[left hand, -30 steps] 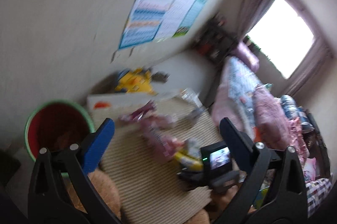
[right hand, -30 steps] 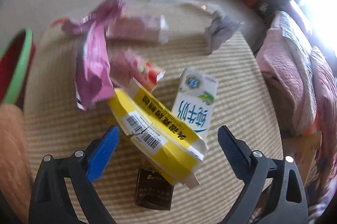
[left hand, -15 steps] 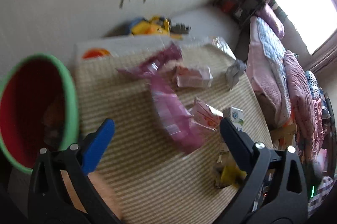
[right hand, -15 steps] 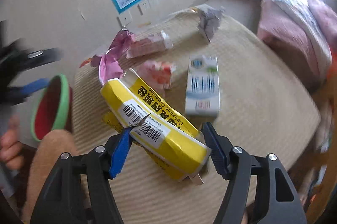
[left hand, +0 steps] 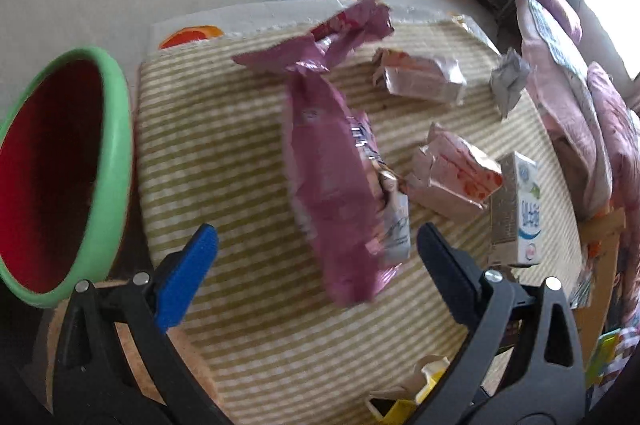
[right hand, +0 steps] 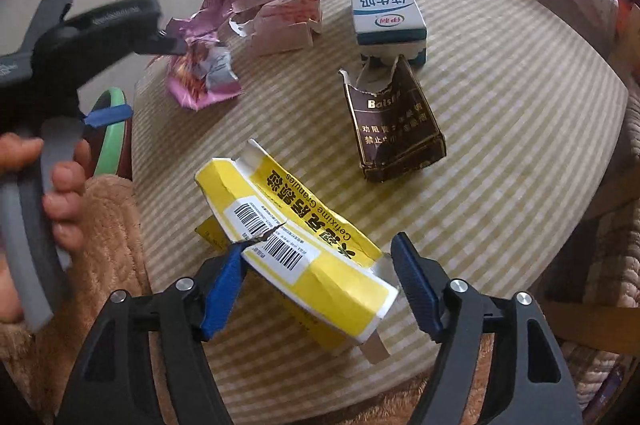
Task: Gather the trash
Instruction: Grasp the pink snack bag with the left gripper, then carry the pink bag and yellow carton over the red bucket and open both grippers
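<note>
A torn yellow medicine box [right hand: 304,237] sits between the fingers of my right gripper [right hand: 318,251], both blue pads touching it, raised off the striped cloth. The jaws are opening slightly around it. My left gripper [left hand: 314,233] is open, pointing down over a crumpled pink snack bag [left hand: 332,177] that lies between and ahead of its fingers, untouched. In the right wrist view the left gripper [right hand: 140,81] hovers by the pink bag [right hand: 200,77]. A red bin with a green rim [left hand: 116,153] stands at the table's left edge.
On the round striped tablecloth [right hand: 520,105] lie a brown cigarette pack [right hand: 396,129], a white milk carton [right hand: 384,9], two torn pink cartons [left hand: 420,77] [left hand: 452,177] and a crumpled grey paper [left hand: 508,81]. A hand [right hand: 60,177] holds the left gripper. A bed stands at the right.
My left gripper dropped from facing the room to hang over the pink bag. The right gripper closed on the yellow box, rolled, and carried it left, away from the brown pack.
</note>
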